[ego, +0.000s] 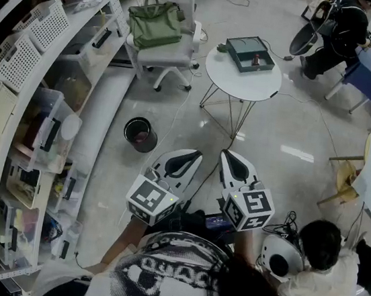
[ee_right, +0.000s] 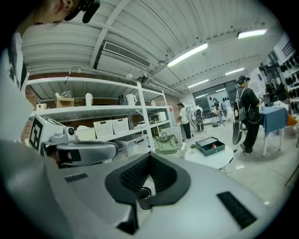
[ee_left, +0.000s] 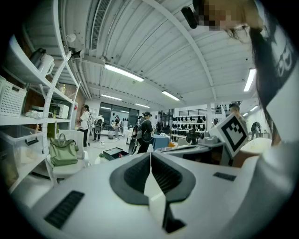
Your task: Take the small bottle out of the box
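Note:
An open dark green box (ego: 251,54) sits on a round white table (ego: 241,82) far ahead of me. A small reddish bottle (ego: 255,60) stands inside it. In the right gripper view the box (ee_right: 211,145) and the bottle (ee_right: 214,145) show small beyond the jaws. The box (ee_left: 114,153) is also seen in the left gripper view. My left gripper (ego: 196,155) and right gripper (ego: 226,154) are held side by side near my body, well short of the table. Both are shut with nothing between the jaws.
A white office chair with a green bag (ego: 156,23) stands left of the table. A black bin (ego: 140,133) is on the floor ahead-left. White shelving (ego: 21,109) runs along the left. A person (ego: 321,253) crouches at my right; another (ego: 336,32) stands beyond the table.

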Available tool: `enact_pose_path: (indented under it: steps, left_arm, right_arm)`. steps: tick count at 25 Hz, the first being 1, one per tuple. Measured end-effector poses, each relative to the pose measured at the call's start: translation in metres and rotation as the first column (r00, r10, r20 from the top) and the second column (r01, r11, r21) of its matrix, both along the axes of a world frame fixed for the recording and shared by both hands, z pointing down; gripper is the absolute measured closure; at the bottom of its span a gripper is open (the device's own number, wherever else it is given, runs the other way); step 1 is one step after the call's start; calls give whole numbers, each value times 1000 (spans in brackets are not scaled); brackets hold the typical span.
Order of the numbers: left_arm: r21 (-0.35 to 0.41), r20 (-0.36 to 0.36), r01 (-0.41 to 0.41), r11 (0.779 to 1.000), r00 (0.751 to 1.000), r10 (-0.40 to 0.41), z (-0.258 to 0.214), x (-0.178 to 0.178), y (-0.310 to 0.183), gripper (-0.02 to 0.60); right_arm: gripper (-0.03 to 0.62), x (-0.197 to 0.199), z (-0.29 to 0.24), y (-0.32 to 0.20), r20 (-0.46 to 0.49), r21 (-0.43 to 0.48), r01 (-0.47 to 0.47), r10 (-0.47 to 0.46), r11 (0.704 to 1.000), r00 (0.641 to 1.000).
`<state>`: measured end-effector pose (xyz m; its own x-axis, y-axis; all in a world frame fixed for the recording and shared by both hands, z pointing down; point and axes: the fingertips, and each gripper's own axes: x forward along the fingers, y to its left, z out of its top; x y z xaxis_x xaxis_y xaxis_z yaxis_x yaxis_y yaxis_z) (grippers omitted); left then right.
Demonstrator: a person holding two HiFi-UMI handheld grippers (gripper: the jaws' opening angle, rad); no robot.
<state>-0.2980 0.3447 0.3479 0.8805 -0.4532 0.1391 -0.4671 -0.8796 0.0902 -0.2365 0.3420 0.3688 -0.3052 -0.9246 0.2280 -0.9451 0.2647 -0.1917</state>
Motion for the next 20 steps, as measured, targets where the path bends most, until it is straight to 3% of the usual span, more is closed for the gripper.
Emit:
enact_pose_path:
  steps: [10, 20]
  left_arm:
    - [4, 15, -3, 1000, 1000, 3, 1, 16, 10, 565]
    - [-8, 56, -67, 998, 996, 68, 11, 52, 7, 565]
  right_arm:
    - [595, 18, -1, 12, 58, 23, -22, 20, 999, 998]
    - [595, 51, 8, 9, 81, 12, -57, 56, 998, 995]
